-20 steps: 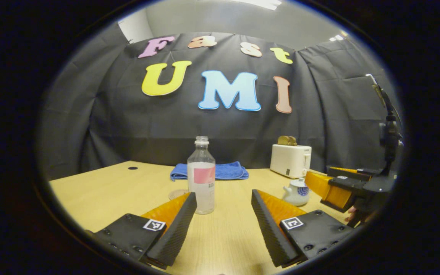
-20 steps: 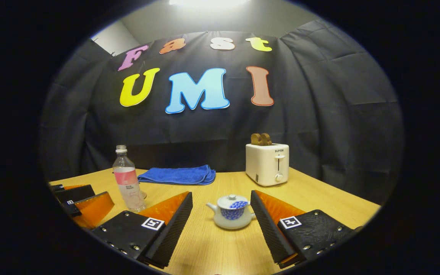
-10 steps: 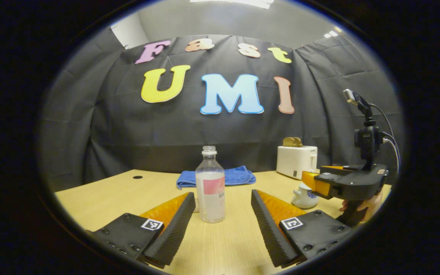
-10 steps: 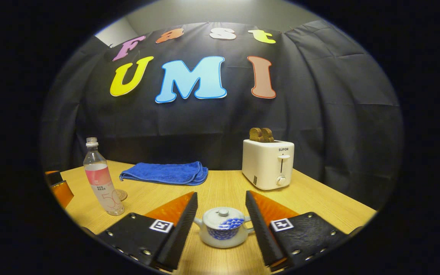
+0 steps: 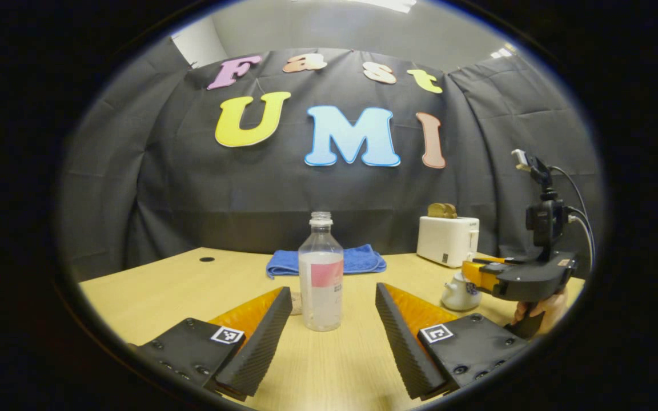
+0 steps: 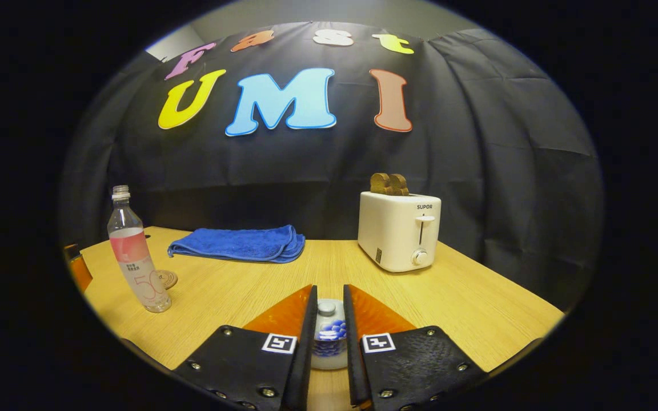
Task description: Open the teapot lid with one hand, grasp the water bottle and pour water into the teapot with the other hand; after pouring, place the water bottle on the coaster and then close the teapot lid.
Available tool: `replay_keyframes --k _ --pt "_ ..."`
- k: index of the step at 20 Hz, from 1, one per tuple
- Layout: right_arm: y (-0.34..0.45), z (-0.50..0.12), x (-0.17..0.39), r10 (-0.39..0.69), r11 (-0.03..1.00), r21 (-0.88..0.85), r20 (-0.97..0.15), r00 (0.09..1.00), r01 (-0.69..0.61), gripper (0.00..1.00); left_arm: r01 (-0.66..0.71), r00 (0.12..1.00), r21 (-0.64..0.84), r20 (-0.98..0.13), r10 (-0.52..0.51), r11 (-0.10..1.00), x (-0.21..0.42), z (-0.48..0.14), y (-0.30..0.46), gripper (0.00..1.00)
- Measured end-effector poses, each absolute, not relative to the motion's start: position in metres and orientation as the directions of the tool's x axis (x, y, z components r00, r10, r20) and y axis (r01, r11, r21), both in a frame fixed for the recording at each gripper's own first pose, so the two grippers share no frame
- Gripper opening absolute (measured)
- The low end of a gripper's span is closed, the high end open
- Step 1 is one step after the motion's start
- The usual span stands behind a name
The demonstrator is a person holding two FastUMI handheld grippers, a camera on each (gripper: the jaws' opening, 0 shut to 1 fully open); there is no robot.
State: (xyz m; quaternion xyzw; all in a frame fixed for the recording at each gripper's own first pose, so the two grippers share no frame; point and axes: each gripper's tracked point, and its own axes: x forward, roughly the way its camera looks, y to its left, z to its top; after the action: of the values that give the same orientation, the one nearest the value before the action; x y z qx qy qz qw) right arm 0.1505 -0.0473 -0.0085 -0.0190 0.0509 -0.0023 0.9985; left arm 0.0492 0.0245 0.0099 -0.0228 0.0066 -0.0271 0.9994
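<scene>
A clear water bottle (image 5: 321,274) with a pink label and no cap stands upright just ahead of my left gripper (image 5: 333,291). That gripper is open, with the bottle in line with the gap between its fingers. The round coaster (image 5: 296,302) lies right behind the bottle; from the right gripper view, the coaster (image 6: 165,279) is beside the bottle (image 6: 132,257). My right gripper (image 6: 328,290) is down over the white and blue teapot (image 6: 329,342). Its jaws have narrowed closely around the lid knob (image 6: 327,308), and contact with the knob is unclear. The lid sits on the pot.
A white toaster (image 6: 398,231) holding toast stands at the back right of the wooden table (image 6: 477,297). A folded blue towel (image 6: 237,244) lies at the back middle. From the left gripper view, a hand (image 5: 540,308) holds the right gripper over the teapot (image 5: 458,292).
The right gripper moved forward and down over the teapot and its jaws closed in from wide to narrow around the lid knob. The left gripper edged toward the bottle and stayed open.
</scene>
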Motion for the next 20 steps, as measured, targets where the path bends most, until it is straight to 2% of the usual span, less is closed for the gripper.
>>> replay_keyframes --k 2,3,20 --pt "-0.043 -0.011 0.152 -0.014 0.998 -0.062 -0.099 0.995 0.008 0.28 0.055 0.998 -0.044 -0.02 -0.056 0.998 0.051 0.007 0.024 0.99" --pt "-0.041 -0.014 0.157 -0.016 0.998 -0.061 -0.103 0.995 0.01 0.07 0.056 0.998 -0.04 -0.026 -0.057 0.998 0.051 0.005 0.024 0.99" --pt "-0.041 0.03 0.134 0.049 0.998 -0.045 0.008 0.999 -0.048 0.08 0.04 0.999 -0.018 0.005 -0.04 0.999 0.055 0.01 0.03 0.99"
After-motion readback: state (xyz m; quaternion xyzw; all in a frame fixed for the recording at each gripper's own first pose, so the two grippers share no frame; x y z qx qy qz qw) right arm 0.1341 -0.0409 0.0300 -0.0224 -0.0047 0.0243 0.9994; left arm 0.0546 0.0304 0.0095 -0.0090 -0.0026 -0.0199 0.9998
